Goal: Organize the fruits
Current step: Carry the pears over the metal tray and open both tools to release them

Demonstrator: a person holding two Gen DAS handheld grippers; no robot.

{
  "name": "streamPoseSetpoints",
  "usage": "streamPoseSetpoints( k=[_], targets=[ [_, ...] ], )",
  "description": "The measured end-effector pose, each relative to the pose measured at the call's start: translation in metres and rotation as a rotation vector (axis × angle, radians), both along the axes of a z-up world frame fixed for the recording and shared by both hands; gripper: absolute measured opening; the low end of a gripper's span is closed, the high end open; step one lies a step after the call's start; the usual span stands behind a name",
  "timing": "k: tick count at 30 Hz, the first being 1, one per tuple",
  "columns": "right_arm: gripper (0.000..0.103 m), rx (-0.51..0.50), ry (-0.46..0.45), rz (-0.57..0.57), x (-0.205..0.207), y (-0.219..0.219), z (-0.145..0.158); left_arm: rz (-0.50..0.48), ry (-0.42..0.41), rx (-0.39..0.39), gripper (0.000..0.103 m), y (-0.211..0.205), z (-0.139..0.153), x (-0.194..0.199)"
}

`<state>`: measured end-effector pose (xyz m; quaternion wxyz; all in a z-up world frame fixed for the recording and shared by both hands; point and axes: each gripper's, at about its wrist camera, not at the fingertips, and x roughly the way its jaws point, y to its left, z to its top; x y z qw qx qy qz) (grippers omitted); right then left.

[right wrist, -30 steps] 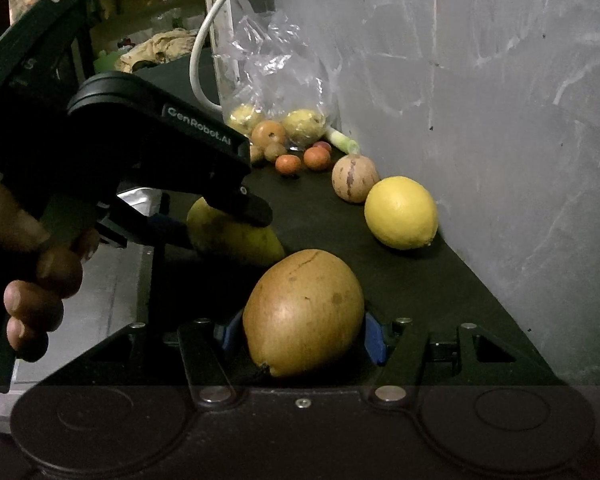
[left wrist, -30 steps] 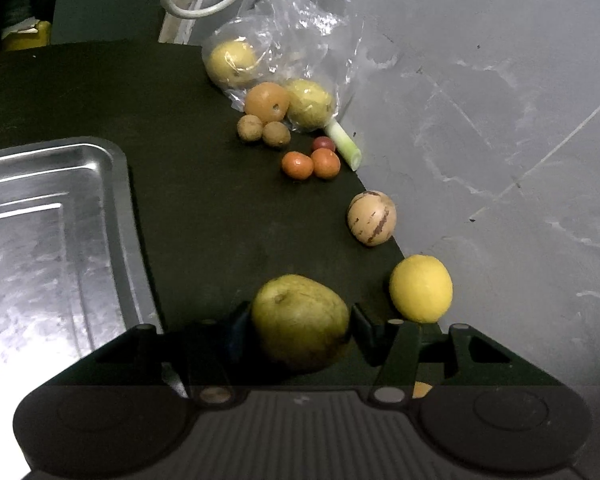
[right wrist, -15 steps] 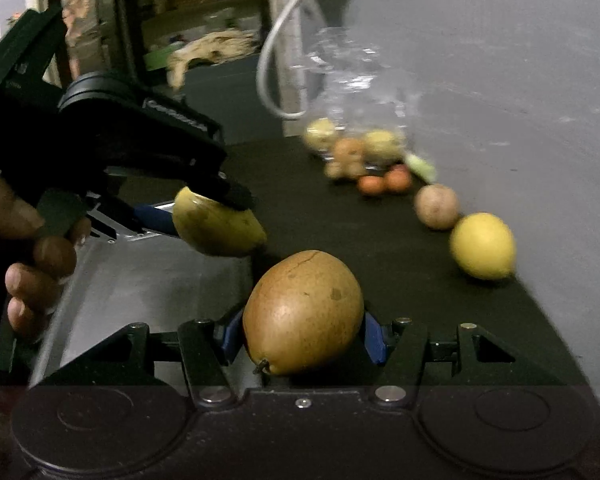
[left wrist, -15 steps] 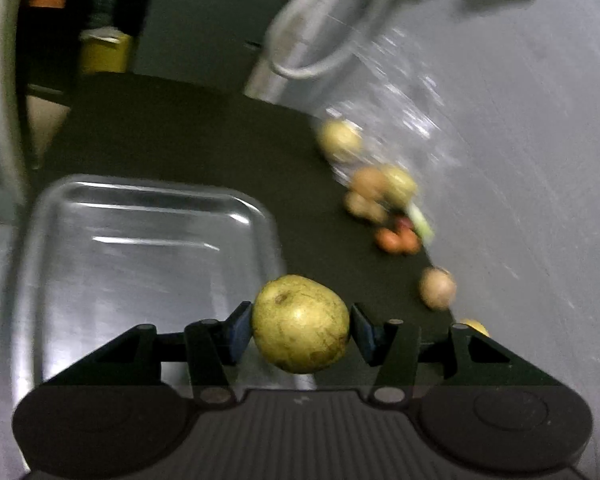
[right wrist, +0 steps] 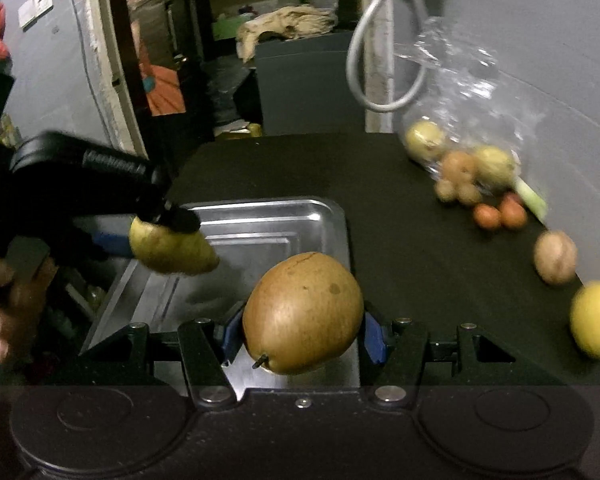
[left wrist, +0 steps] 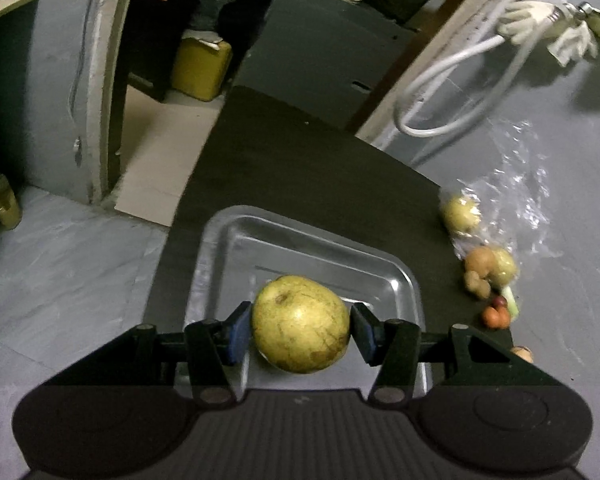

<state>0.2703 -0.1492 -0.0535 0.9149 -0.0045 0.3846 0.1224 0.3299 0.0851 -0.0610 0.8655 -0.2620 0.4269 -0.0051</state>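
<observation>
Both grippers have carried their fruit over the metal tray: left gripper clamped on the green pear, right gripper clamped on the brown pear.

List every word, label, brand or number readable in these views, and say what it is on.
None can be read.
Left gripper housing: a white printed mark, too blurred to read.
White plate on the wall: too small to tell if it bears text.
Green pear and brown pear: no labels.

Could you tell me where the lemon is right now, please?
In the right wrist view, the lemon lies at the far right edge, on the dark mat, just nearer than the striped fruit.
</observation>
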Motion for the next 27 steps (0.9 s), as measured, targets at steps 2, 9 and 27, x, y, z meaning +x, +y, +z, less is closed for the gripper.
streamPoseSetpoints(
  k=[2,9,27],
  targets=[
    [0.06,-0.006,-0.004,0.016,0.013,0.006,-0.002,0.005,0.001,-0.004,0.057,0.003,-0.003,0.0],
    [0.06,-0.049,0.008,0.067,0.045,0.021,-0.014,0.008,0.011,-0.007,0.057,0.007,-0.01,0.001],
    [0.06,-0.076,0.06,0.095,0.043,0.033,-0.032,-0.018,0.037,0.024,0.058,0.003,-0.009,0.0]
  ],
)
